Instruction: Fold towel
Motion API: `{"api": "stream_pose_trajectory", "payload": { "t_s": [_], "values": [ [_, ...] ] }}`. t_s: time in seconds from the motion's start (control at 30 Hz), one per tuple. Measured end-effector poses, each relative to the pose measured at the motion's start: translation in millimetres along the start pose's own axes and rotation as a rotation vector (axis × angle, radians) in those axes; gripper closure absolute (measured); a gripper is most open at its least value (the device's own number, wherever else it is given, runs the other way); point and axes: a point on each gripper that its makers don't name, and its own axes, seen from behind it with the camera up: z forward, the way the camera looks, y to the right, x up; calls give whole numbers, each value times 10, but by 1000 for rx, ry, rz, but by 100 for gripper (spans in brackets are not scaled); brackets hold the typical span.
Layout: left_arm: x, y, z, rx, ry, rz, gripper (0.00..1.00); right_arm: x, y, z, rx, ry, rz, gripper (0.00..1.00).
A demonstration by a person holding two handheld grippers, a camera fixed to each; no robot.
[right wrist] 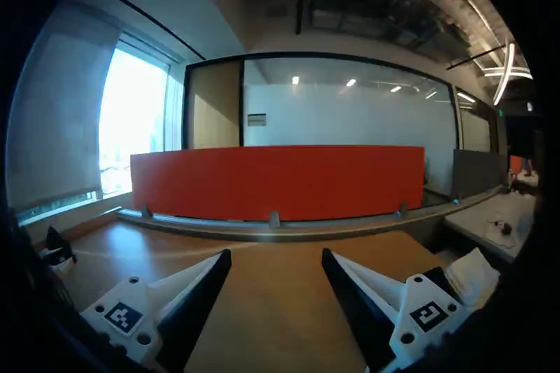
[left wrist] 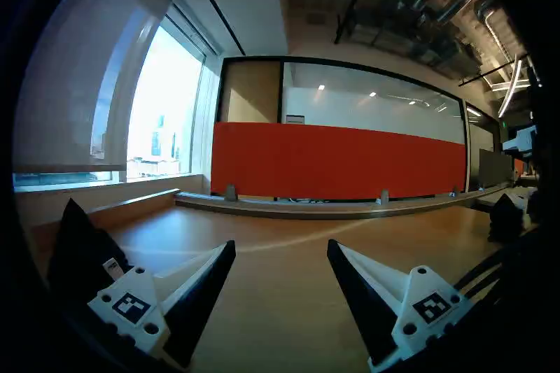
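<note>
The desk (left wrist: 280, 289) runs to a red divider (left wrist: 336, 163) at 12 o'clock. A white, layered thing, probably the towel (right wrist: 477, 271), lies at 4 o'clock in the right gripper view, just beside that finger. The left gripper (left wrist: 280, 243) and the right gripper (right wrist: 275, 252) are both released and hold nothing. I judge that no fold is in hand now. The next move calls for turning both to the towel.

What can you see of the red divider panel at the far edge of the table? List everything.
The red divider panel is a long, flat, matte board in one plain colour, standing upright along the far edge of the wooden table. Small grey clamps grip its bottom edge. Its top edge is straight; a glass wall stands behind it.
</note>
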Motion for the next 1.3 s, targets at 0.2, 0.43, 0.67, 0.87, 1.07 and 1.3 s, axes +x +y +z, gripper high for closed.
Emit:
{"api": "stream_pose_trajectory", "payload": {
  "t_s": [0.2,0.43,0.67,0.87,1.07,1.3],
  "values": [
    [-45,11,8,-2,-5,4,3,6,-23,32,6,5,-3,0],
    [-112,44,26,-8,-21,37,3,-50,-8,61,6,0,0,0],
    [-112,54,38,-2,-26,58,3,-75,25,65,6,3,-4,0],
    [-99,57,42,-1,-25,60,3,-92,107,52,-7,15,-16,0],
    [-104,48,38,-1,-26,60,3,-195,221,29,-26,20,-40,0],
    [-105,46,39,-2,-25,62,2,-353,392,-11,-57,40,-24,0]
  ]
}}
